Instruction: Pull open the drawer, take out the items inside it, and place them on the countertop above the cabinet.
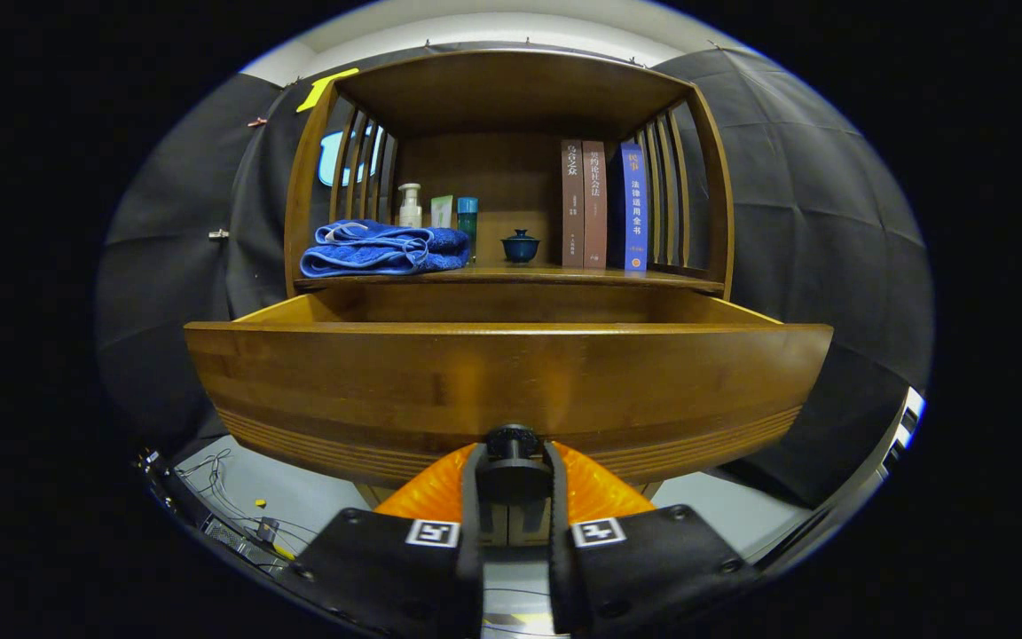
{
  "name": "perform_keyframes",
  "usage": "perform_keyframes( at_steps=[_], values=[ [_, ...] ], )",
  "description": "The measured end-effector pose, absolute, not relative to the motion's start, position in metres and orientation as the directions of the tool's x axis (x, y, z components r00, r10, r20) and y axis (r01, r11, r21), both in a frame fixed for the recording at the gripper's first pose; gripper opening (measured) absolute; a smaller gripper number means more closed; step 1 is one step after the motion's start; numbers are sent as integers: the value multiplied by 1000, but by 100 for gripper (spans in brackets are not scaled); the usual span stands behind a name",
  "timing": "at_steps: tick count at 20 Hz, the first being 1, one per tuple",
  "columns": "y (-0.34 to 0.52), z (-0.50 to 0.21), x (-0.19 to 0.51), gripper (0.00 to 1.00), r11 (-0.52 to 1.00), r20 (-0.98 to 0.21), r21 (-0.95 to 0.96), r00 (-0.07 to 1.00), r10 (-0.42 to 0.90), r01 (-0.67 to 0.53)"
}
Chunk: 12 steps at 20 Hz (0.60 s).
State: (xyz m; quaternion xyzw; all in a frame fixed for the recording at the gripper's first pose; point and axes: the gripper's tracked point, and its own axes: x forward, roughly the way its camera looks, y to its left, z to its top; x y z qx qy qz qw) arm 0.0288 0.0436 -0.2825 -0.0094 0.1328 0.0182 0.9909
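Note:
The wooden drawer [507,382] of the cabinet stands pulled out toward me, its broad front panel just ahead of the fingers. My gripper [512,461] is shut on the drawer's dark round knob [512,441], with a finger on each side of it. The drawer's inside is hidden behind the front panel. Above it lies the countertop [511,277], where a folded blue towel [384,248] rests at the left.
On the countertop also stand a pump bottle [410,205], a small box [442,211], a teal bottle [467,217], a dark lidded teacup [521,246] and three upright books [604,206]. Slatted side walls and a wooden top enclose this shelf. Cables [236,506] lie on the floor at the lower left.

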Motion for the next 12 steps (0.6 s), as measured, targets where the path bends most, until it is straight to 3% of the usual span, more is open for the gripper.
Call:
perform_keyframes(
  at_steps=[1, 6, 12],
  values=[
    [45, -283, 28, 40, 999, -271, -9, 962, 40, -44],
    [38, -256, 13, 100, 999, -263, -1, 964, 39, -41],
    [21, -192, 5, 99, 1000, -263, 19, 965, 22, -17]
  ],
)
